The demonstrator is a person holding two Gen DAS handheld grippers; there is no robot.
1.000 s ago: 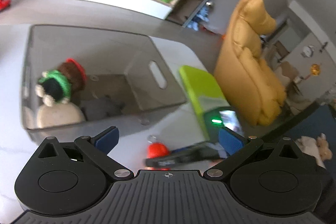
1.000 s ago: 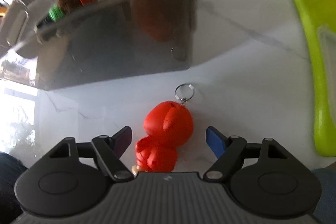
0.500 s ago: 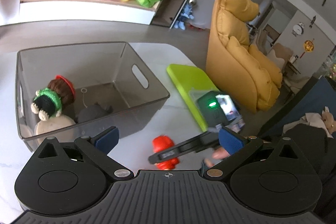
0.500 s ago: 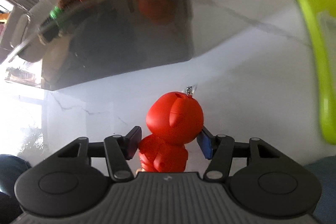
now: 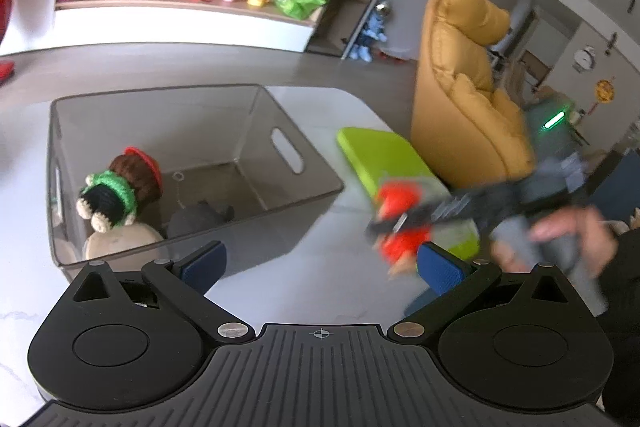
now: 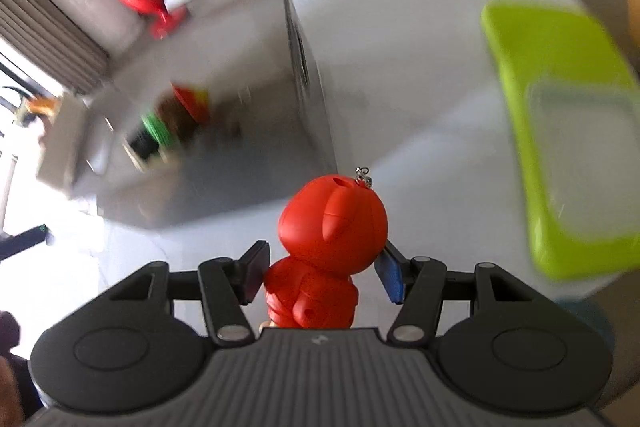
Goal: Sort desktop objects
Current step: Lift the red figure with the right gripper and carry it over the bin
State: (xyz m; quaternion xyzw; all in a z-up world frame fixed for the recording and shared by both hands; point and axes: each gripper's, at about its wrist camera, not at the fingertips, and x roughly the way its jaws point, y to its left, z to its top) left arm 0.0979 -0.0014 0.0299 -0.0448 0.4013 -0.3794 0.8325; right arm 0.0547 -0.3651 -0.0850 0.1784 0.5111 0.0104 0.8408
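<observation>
Right wrist view shows the right hand-held gripper (image 6: pixel 322 273) clamped on the red figure (image 6: pixel 330 251); left hand-held gripper (image 5: pixel 320 265) gapes apart.

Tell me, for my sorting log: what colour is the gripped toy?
Red toy; clearest in the right wrist view.

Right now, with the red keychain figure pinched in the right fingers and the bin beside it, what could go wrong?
1. The right gripper grips the rounded red figure low on its body, with the big head above the fingers; it could pivot or slip out.
2. The grey bin has a tall wall; carried too low, the figure may clip the rim.
3. Both views are motion-blurred, so a fast swing might bump the green tray nearby.
</observation>
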